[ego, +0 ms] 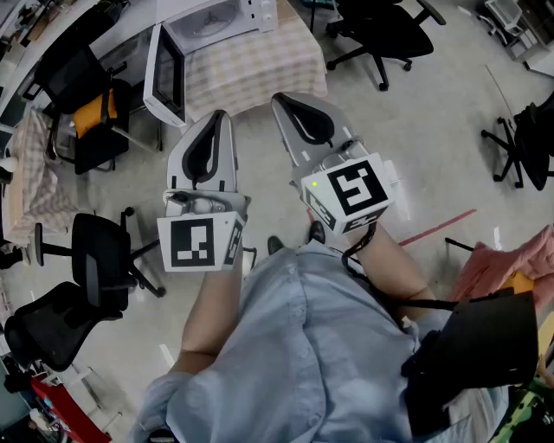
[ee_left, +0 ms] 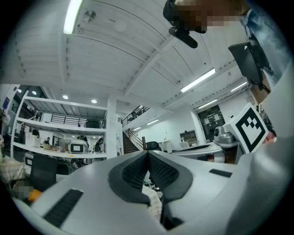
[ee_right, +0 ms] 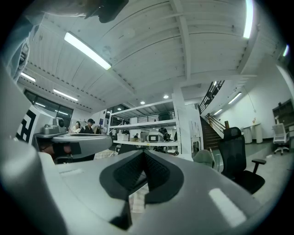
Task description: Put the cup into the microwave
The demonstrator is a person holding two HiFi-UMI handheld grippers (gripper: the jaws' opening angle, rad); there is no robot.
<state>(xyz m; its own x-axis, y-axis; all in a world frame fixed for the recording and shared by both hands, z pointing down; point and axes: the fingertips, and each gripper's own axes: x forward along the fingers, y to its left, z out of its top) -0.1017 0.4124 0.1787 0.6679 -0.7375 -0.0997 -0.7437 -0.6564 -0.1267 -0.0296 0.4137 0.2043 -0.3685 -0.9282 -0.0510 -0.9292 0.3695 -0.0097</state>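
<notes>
A white microwave [ego: 227, 16] stands on a table with a checked cloth [ego: 251, 65] at the top of the head view. Its door [ego: 164, 76] hangs open to the left, and a glass turntable shows inside. No cup shows in any view. My left gripper [ego: 216, 117] and right gripper [ego: 279, 100] are held side by side in front of me, short of the table and pointing toward it. In the left gripper view the jaws [ee_left: 148, 153] meet at the tip with nothing between them. The right gripper [ee_right: 143, 153] is likewise shut and empty.
Black office chairs [ego: 95, 260] stand at my left, one with an orange item [ego: 93, 112] beside the microwave door. More chairs [ego: 381, 35] stand beyond the table at the right. A red tape line [ego: 441, 227] crosses the floor. Shelving [ee_right: 147, 133] and a staircase [ee_right: 213, 124] lie ahead.
</notes>
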